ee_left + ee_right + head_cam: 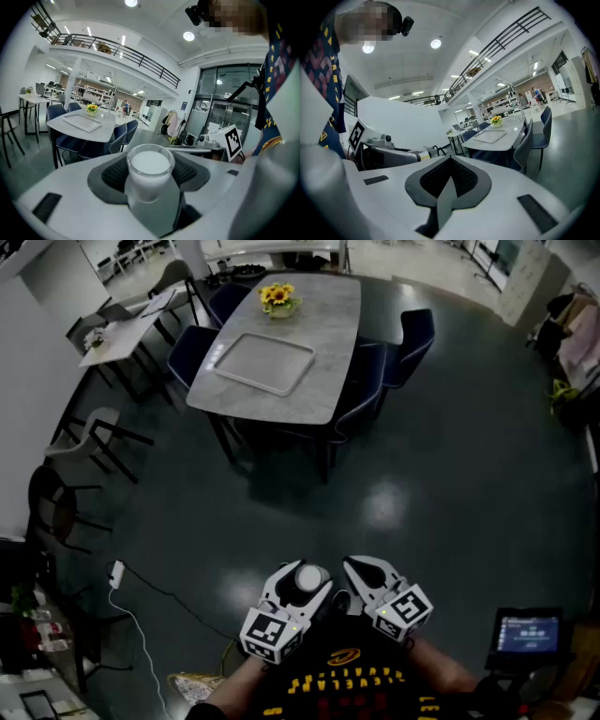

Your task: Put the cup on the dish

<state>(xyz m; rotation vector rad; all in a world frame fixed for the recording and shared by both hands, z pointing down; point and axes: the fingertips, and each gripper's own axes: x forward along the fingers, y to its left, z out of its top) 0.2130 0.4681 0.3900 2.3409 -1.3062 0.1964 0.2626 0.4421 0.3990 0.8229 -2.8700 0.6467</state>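
Observation:
A small clear cup (150, 165) with a white inside sits between the jaws of my left gripper (150, 180), which is shut on it. In the head view the cup (309, 577) and the left gripper (302, 585) are low in the picture, close to the person's body. Beside it on the right, my right gripper (360, 571) is shut with nothing in it, as its own view shows (450, 161). The dish, a pale rectangular tray (263, 363), lies on a grey table (323, 343) far ahead across the dark floor; it also appears as the tray (82, 122) and the tray (490, 136).
A pot of yellow flowers (278, 299) stands behind the tray. Blue chairs (412, 343) ring the table. A second table (122, 329) and more chairs (94, 437) stand at the left. A white cable (141, 601) runs over the floor. A small screen (528, 632) glows at the lower right.

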